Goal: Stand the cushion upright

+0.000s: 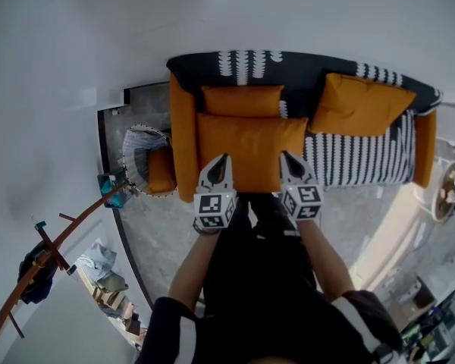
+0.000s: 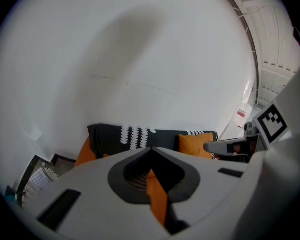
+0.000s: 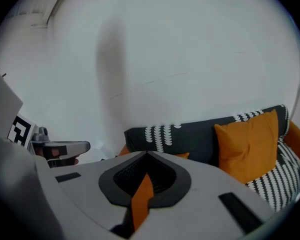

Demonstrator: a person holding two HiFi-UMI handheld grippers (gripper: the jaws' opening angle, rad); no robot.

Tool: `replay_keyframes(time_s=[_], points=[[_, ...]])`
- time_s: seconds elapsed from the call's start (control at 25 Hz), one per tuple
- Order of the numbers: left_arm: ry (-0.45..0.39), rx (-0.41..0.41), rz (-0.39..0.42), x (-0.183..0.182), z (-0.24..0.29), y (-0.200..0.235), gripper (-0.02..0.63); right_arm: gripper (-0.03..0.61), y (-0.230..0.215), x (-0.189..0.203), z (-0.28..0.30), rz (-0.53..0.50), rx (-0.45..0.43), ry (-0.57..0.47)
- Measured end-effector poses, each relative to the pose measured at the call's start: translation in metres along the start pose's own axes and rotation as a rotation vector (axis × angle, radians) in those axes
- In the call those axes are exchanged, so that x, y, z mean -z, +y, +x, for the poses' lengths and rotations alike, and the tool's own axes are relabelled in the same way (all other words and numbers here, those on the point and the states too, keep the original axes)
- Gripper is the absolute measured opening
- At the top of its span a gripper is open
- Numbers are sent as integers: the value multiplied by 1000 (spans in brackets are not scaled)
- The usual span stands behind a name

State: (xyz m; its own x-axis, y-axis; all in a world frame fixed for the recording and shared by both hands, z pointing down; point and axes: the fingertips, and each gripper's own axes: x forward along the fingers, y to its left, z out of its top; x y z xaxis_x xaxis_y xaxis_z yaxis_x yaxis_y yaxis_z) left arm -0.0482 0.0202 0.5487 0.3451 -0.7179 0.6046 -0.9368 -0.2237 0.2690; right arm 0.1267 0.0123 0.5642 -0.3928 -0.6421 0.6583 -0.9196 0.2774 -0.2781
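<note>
A large orange cushion [image 1: 250, 150] lies over the left seat of the sofa [image 1: 364, 161]. Its far edge meets a second orange cushion [image 1: 243, 99] that leans on the dark patterned backrest. My left gripper [image 1: 218, 165] is shut on the near edge's left part and my right gripper [image 1: 292, 164] on its right part. A pinched strip of orange fabric [image 2: 157, 196] shows between the closed jaws of the left gripper [image 2: 151, 171]. The same orange fabric [image 3: 141, 194] sits in the right gripper [image 3: 146, 173].
A third orange cushion [image 1: 360, 103] stands on the right of the sofa, over the striped seat. A round patterned basket [image 1: 142, 154] sits by the sofa's left arm. A wooden coat stand [image 1: 38, 268] is at the lower left, and a white wall rises behind the sofa.
</note>
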Motion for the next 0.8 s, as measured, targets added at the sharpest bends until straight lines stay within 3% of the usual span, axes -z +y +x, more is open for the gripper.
replay_keyframes(time_s=[0.32,0.8], points=[[92,33,-22,29,41,9,9,33,-17,24,44,-2,27,97],[242,39,-37,80,85,30,93,95,-59,87,104,34,86,248]])
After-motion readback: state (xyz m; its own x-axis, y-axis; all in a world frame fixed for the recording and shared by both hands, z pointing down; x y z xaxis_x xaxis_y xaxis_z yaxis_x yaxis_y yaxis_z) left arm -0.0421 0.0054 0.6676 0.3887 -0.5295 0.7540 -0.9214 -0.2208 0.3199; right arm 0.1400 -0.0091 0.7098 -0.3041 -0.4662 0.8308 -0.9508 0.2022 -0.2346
